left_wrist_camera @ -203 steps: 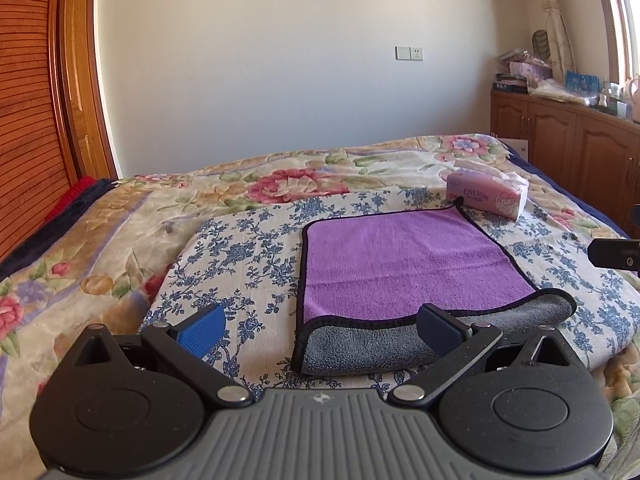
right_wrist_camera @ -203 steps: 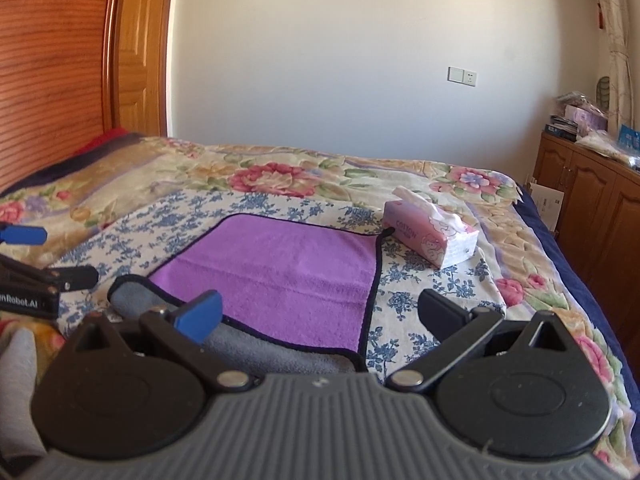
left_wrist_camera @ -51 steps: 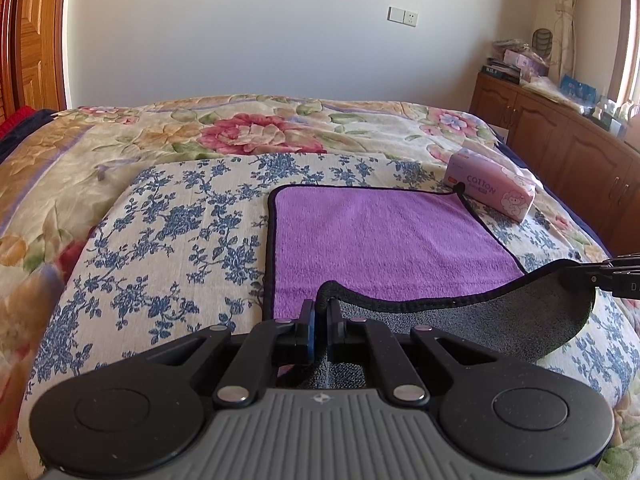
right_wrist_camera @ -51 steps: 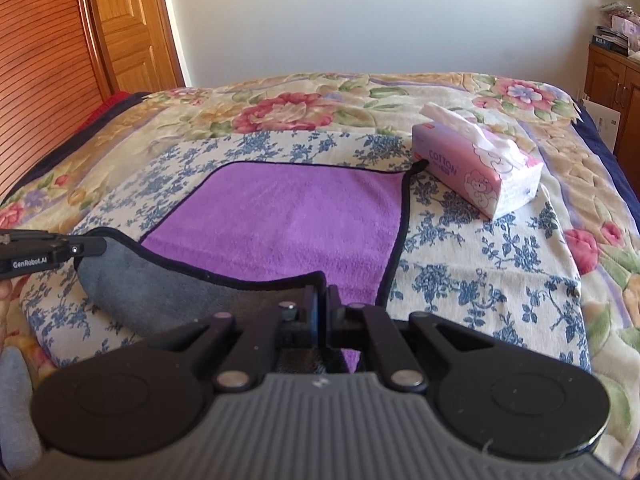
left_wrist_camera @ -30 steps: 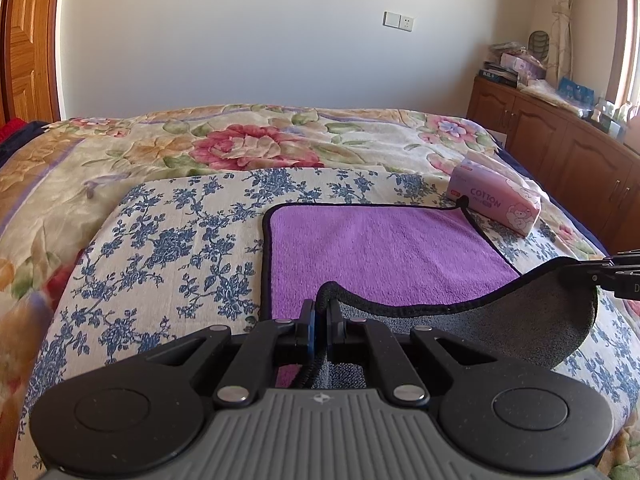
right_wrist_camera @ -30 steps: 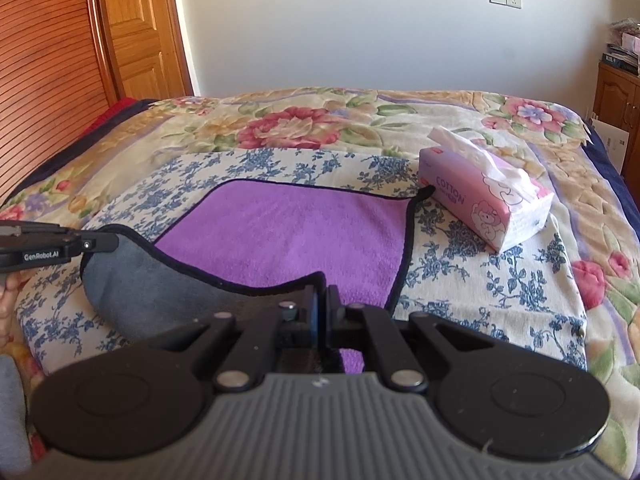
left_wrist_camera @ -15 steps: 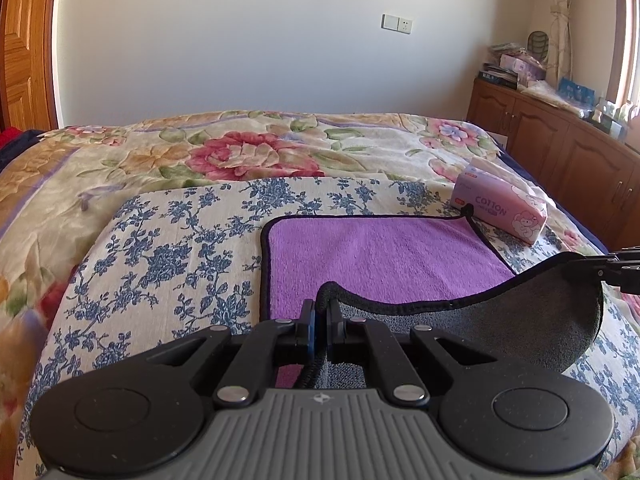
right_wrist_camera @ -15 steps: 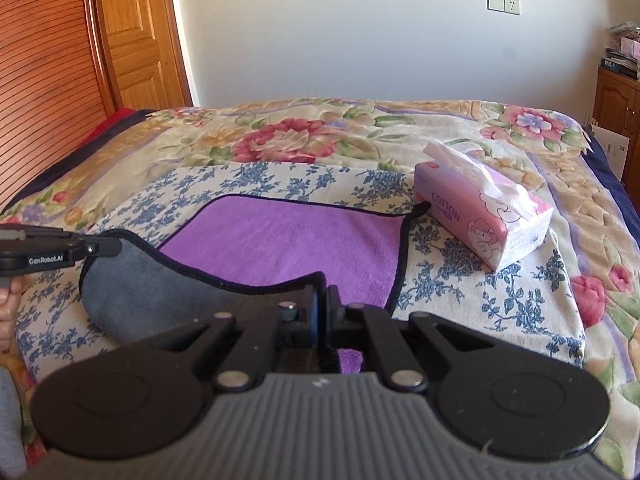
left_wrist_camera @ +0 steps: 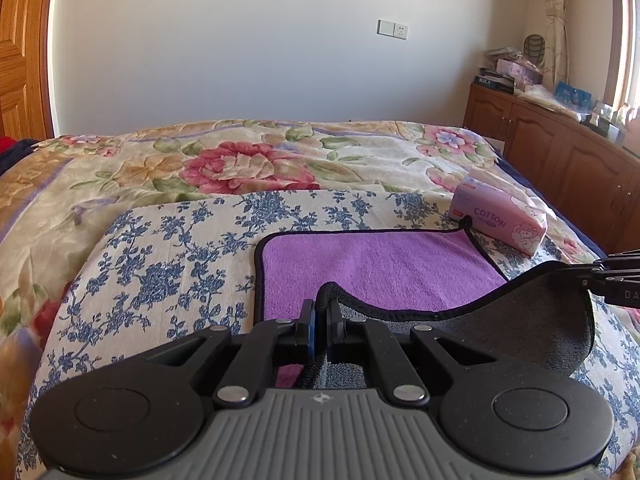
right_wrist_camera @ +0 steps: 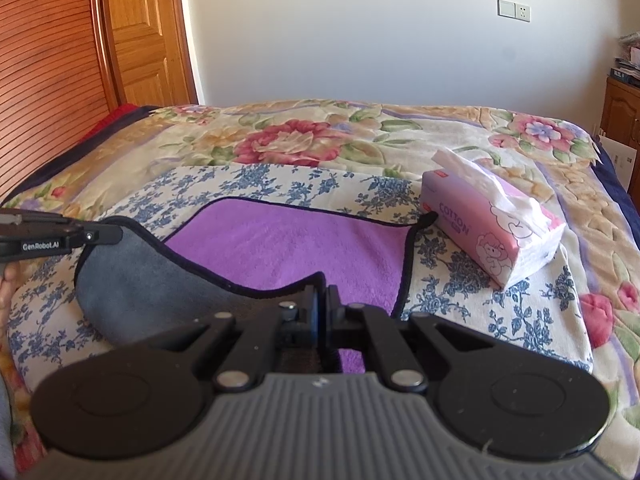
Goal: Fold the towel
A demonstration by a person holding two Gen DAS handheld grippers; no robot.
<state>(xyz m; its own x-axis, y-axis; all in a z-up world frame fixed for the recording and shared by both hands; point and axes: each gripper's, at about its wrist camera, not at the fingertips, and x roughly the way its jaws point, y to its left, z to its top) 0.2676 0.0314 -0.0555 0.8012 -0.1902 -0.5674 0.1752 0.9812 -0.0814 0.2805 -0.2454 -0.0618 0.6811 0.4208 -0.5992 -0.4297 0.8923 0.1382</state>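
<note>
A purple towel [left_wrist_camera: 376, 264] with a grey underside and black trim lies on the blue-flowered cloth on the bed; it also shows in the right wrist view [right_wrist_camera: 288, 240]. Its near edge is lifted and curls over, grey side [left_wrist_camera: 520, 328] showing. My left gripper [left_wrist_camera: 320, 312] is shut on the near left corner. My right gripper [right_wrist_camera: 320, 300] is shut on the near right corner. Each gripper shows from the side in the other's view, the right one [left_wrist_camera: 616, 276] and the left one [right_wrist_camera: 60, 236], holding the raised edge above the bed.
A pink tissue box [left_wrist_camera: 500, 216] stands at the towel's far right corner, touching its trim; it also shows in the right wrist view [right_wrist_camera: 492, 228]. A wooden cabinet [left_wrist_camera: 560, 168] lines the right wall. A wooden door [right_wrist_camera: 140, 32] is at the left.
Both grippers closed on the near corners, lifted the edge and carried it toward the far edge. Less purple shows between the raised edge and the far edge than half a second ago.
</note>
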